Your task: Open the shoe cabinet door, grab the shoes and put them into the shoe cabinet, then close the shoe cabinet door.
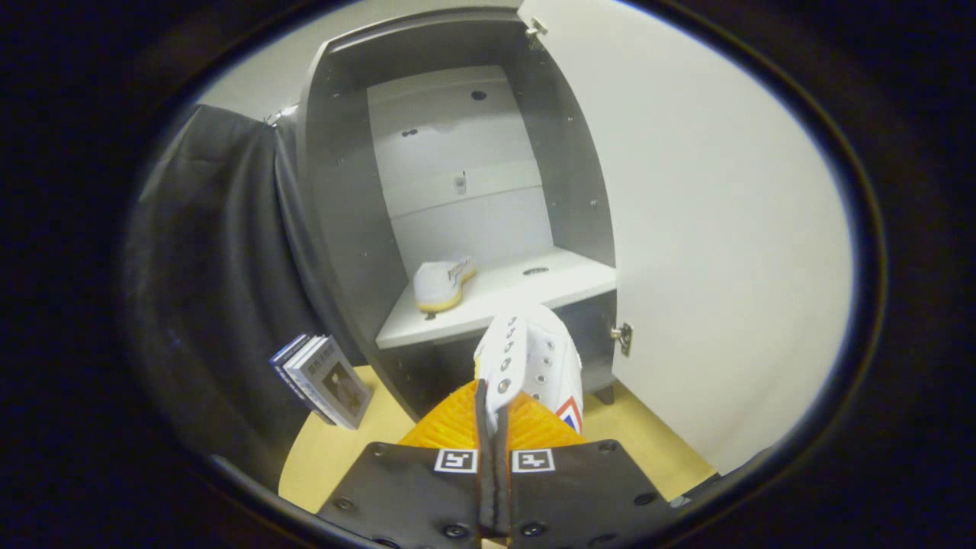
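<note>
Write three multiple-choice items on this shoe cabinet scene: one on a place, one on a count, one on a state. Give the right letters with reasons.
1. Where is the loose shoe?
A. on the cabinet shelf
B. on the floor
C. on the books

2. How many shoes are in sight?
A. one
B. two
C. four

3. How is the cabinet door?
A. shut
B. swung open
C. taken off

Key: 1 A, it lies on the white shelf inside. 2 B, one on the shelf, one held shoe pinched in the gripper. 3 B, it stands wide open on its hinges, interior exposed.

No legible text — only square coded markers (pixel 455 460) atop the gripper (pixel 493 415) fingers.
</note>
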